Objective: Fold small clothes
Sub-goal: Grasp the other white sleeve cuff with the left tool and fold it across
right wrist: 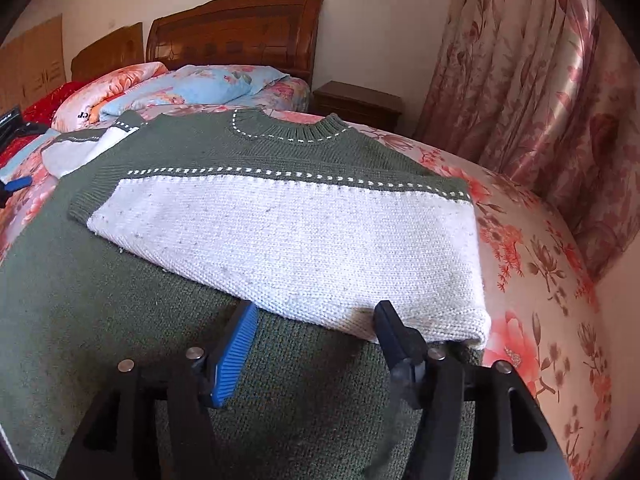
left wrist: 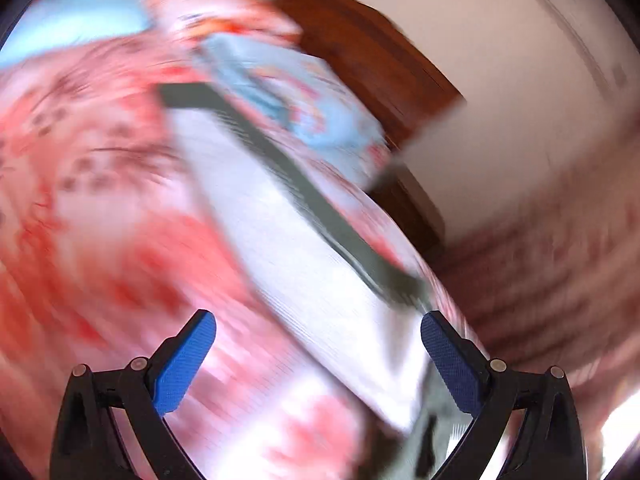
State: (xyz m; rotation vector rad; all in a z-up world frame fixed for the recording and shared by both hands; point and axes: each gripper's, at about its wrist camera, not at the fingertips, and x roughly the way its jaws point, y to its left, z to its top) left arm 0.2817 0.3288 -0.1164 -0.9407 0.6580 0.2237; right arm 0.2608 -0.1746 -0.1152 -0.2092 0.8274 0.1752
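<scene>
A green and white knitted sweater (right wrist: 280, 232) lies on the bed, back side up, with its right sleeve folded across the body. My right gripper (right wrist: 316, 320) is open just above the sweater, at the folded sleeve's near edge. In the blurred left wrist view, the sweater's other sleeve (left wrist: 304, 240), white with a green band, lies across the floral sheet. My left gripper (left wrist: 320, 340) is open and empty above that sleeve. The left gripper's blue finger also shows at the far left of the right wrist view (right wrist: 18, 183).
The bed has a pink floral sheet (right wrist: 540, 300), a blue floral pillow (right wrist: 216, 84) and a wooden headboard (right wrist: 236, 28). A nightstand (right wrist: 356, 104) and pink curtains (right wrist: 520, 80) stand to the right. A red cloth (right wrist: 44, 106) lies at the far left.
</scene>
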